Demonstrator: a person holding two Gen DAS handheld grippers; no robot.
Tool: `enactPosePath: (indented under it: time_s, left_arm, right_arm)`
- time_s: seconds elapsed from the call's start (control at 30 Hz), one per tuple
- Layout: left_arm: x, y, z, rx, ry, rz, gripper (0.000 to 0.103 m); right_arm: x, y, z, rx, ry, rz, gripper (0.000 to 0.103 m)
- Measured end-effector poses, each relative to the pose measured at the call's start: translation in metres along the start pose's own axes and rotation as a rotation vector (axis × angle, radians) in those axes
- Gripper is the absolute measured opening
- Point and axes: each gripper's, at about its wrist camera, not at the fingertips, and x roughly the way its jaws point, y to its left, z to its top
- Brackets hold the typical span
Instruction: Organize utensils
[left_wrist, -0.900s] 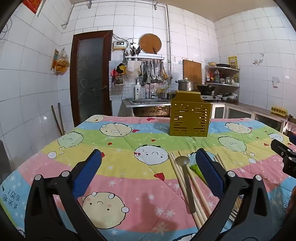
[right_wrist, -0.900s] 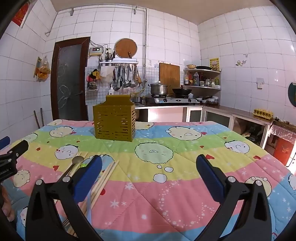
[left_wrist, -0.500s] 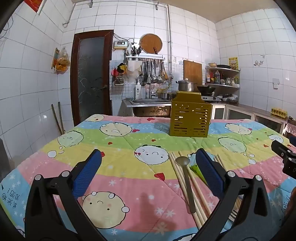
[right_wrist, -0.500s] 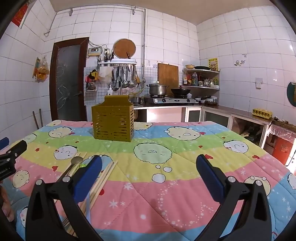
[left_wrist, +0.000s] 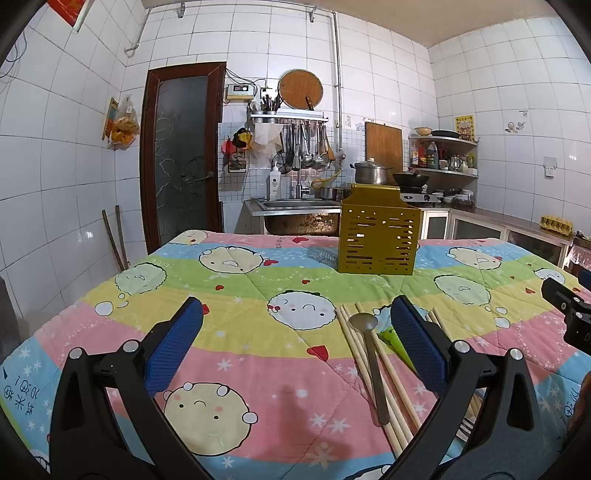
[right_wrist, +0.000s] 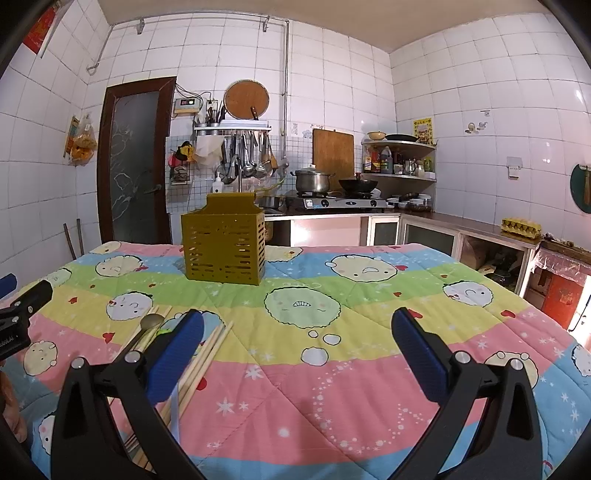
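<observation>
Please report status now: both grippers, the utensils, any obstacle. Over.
Left gripper and right gripper open, empty. Spoon and chopsticks lie on quilt, not yet in yellow holder. Path clear.

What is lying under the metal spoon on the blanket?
The spoon lies on a bundle of wooden chopsticks, which rest on the blanket. A green utensil lies beside it, its lower end hidden behind the left gripper's finger.

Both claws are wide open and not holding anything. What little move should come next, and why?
Probably the left gripper should ease toward the spoon lying on the chopsticks by its right finger. Both it and the right gripper are open and empty, and the yellow holder stands farther back.
</observation>
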Motion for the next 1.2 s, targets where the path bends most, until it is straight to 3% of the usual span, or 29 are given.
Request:
enactPosePath:
  time_s: [1.2]
  left_arm:
    - [-0.0044, 0.0019, 0.0003, -0.009, -0.021, -0.004, 0.098]
  right_arm:
    - [-0.0066, 0.0067, -0.0038, -0.020, -0.047, -0.023, 0.099]
